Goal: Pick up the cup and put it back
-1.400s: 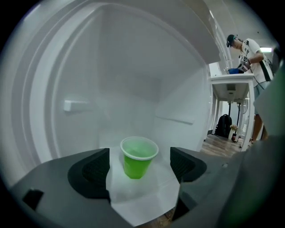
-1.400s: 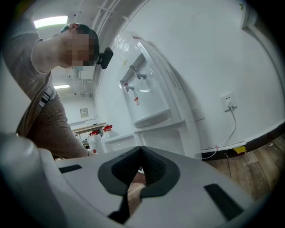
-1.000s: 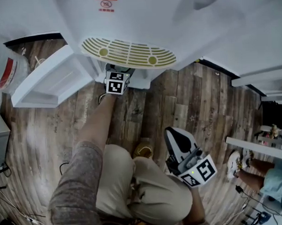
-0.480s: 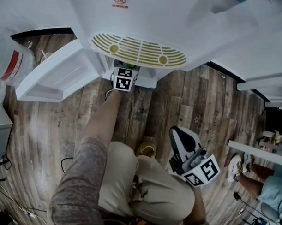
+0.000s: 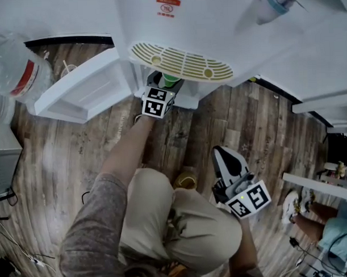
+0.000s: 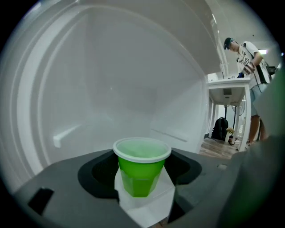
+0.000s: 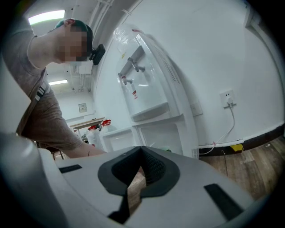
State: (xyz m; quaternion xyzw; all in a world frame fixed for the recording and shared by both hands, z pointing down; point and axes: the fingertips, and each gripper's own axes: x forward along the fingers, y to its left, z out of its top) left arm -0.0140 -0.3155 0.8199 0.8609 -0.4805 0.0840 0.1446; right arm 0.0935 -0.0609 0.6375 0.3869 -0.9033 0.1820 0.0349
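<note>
While the person bends their knees over the wooden floor (image 5: pixel 241 121), a white water dispenser (image 5: pixel 215 26) stands ahead, its lower door (image 5: pixel 84 90) swung open to the left. A clear water bottle (image 5: pixel 14 61) with a red label sits by the door's outer edge. The right gripper (image 5: pixel 221 156) hangs over the floor beside the person's knee, jaws clenched together on nothing. The left gripper (image 5: pixel 163 83) reaches into the compartment under the slotted drip tray (image 5: pixel 179 61). Its jaws have just been closing and now grasp the upright green cup (image 6: pixel 141 171) at the compartment's front edge.
</note>
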